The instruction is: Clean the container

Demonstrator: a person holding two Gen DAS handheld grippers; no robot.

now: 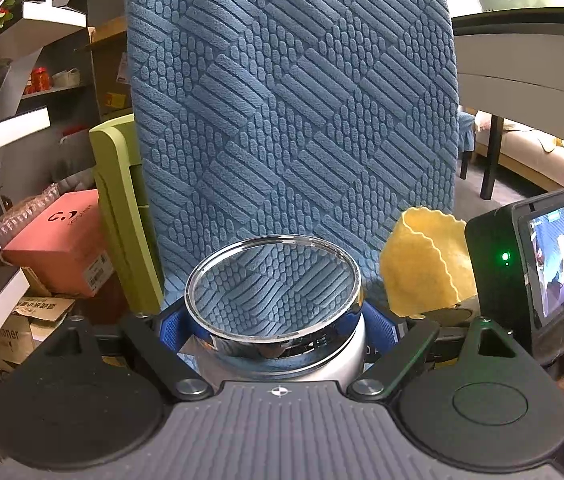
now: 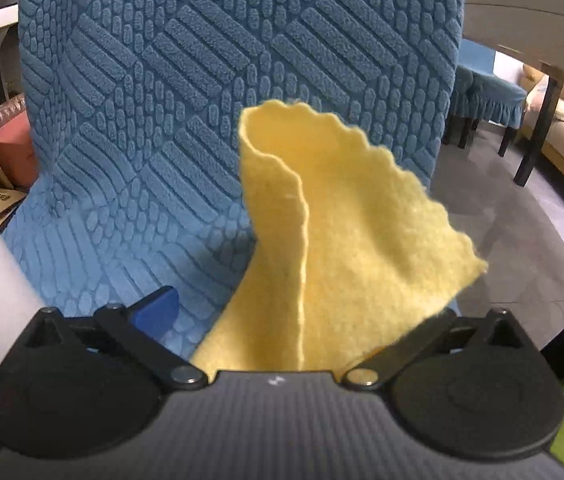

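The left gripper holds a clear glass container with a shiny rim, its blue fingers pressed against the container's sides, mouth tilted up toward the camera. Behind it stands a chair in a blue textured cover. The right gripper has its fingers spread wide; a yellow cloth with a scalloped edge lies loose between them, standing up in a fold, and no pad presses on it. In the left view that cloth shows just right of the container, beside the right gripper's body with its small screen.
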